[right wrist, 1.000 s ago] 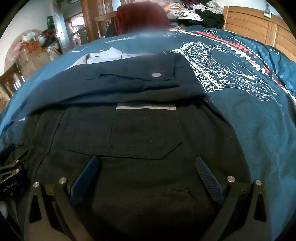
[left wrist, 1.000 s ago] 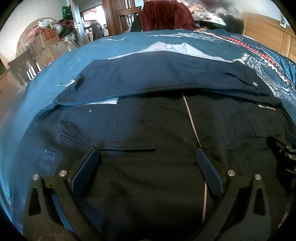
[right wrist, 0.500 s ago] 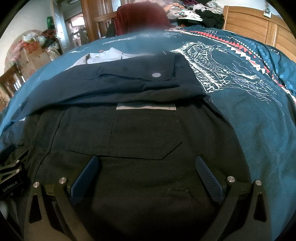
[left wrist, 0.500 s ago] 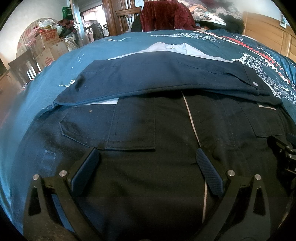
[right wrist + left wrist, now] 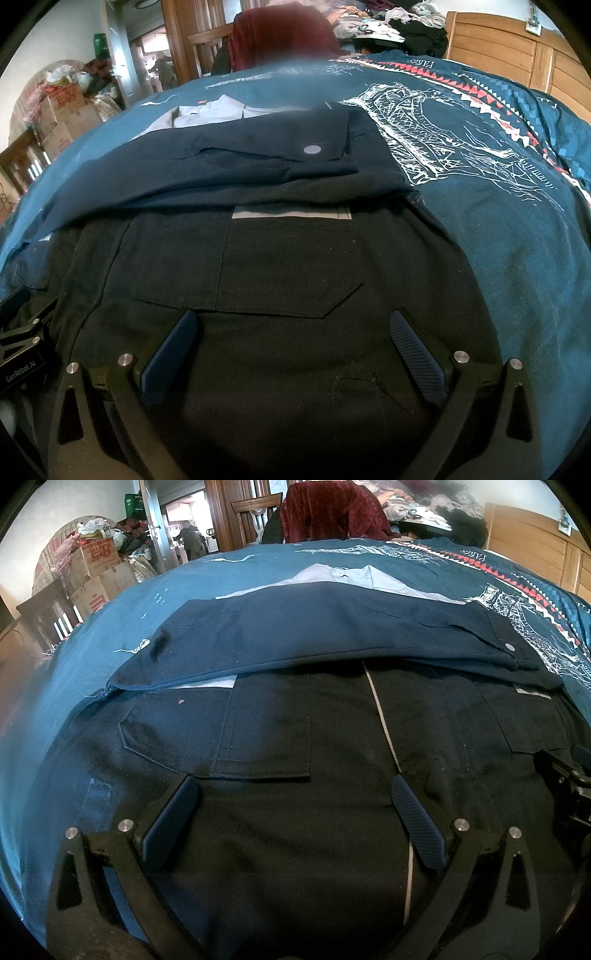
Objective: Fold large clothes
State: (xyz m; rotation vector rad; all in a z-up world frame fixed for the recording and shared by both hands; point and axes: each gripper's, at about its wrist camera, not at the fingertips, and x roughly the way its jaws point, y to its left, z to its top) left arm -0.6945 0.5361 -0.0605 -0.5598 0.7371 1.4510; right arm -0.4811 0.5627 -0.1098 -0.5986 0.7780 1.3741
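Hovering low over the black jacket [image 5: 314, 849], the left gripper [image 5: 295, 801] has its fingers spread wide, gripping nothing. The right gripper [image 5: 295, 332] sits level beside it at 3 o'clock, equally wide and empty. Toward 12 o'clock, the jacket's folded navy sleeve [image 5: 332, 635] lies with its long axis running 9 to 3 across the teal bedspread [image 5: 517, 240]. A grey shirt [image 5: 354, 576] lies beyond, then a red-draped chair [image 5: 325, 509].
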